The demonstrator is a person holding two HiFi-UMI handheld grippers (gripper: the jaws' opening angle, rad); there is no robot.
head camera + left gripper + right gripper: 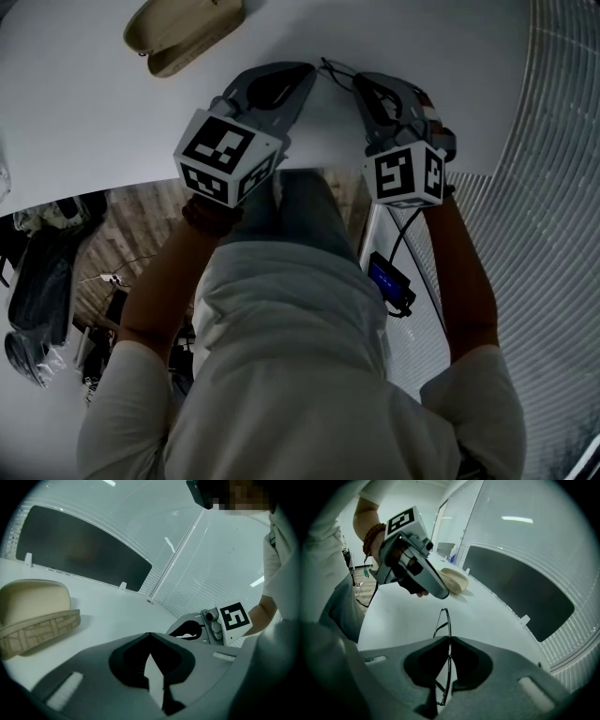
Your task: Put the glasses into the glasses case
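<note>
A beige glasses case lies open on the white table at the far left; it also shows in the left gripper view and in the right gripper view. My right gripper is shut on the thin black-framed glasses, which stand on edge between its jaws. In the head view the glasses poke out between the two grippers. My left gripper is shut with nothing between its jaws. Its tips sit close beside the right gripper.
The table's near edge runs just under both hands. A dark panel and slatted blinds line the far and right sides. A small device with a blue screen hangs on a cable below the table's edge.
</note>
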